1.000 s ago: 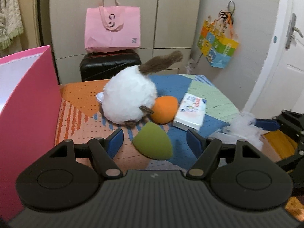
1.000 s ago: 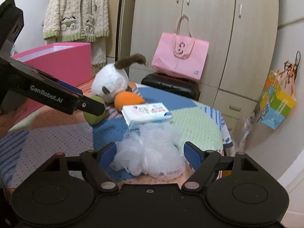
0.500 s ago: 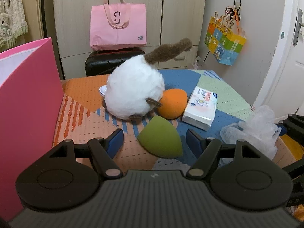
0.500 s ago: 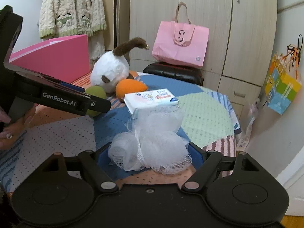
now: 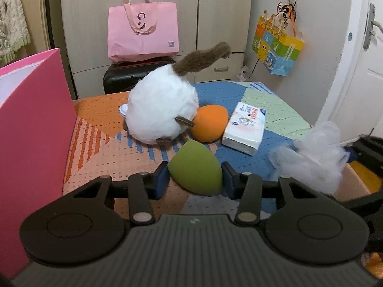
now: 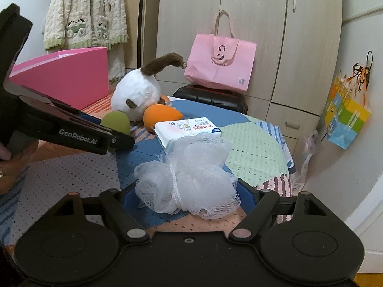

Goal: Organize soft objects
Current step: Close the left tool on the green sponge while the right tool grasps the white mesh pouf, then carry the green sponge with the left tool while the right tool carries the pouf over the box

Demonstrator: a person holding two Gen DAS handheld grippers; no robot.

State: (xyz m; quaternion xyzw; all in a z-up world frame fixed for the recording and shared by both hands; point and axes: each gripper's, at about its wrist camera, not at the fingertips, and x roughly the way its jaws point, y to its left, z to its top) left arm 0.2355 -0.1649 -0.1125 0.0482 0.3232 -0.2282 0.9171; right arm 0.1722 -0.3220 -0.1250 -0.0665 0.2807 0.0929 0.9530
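Observation:
My left gripper (image 5: 195,179) is shut on a green teardrop sponge (image 5: 195,171), its blue pads pressed against both sides. My right gripper (image 6: 186,192) is shut on a white mesh bath puff (image 6: 189,174) and holds it above the table; the puff also shows in the left wrist view (image 5: 311,157). A white plush toy (image 5: 162,112) with a brown tail lies on the table, an orange sponge (image 5: 210,125) beside it, and a tissue pack (image 5: 245,128) to the right. In the right wrist view the green sponge (image 6: 115,122) sits inside the left gripper's fingers.
A tall pink box (image 5: 31,119) stands at the table's left side. The patchwork tablecloth (image 5: 95,143) covers the table. A pink tote bag (image 5: 143,33) rests on a black suitcase (image 5: 124,79) behind the table. A colourful bag (image 5: 277,43) hangs on the wall, near a white door (image 5: 359,71).
My left gripper moved forward and closed on the green sponge. My right gripper closed on the bath puff and lifted it.

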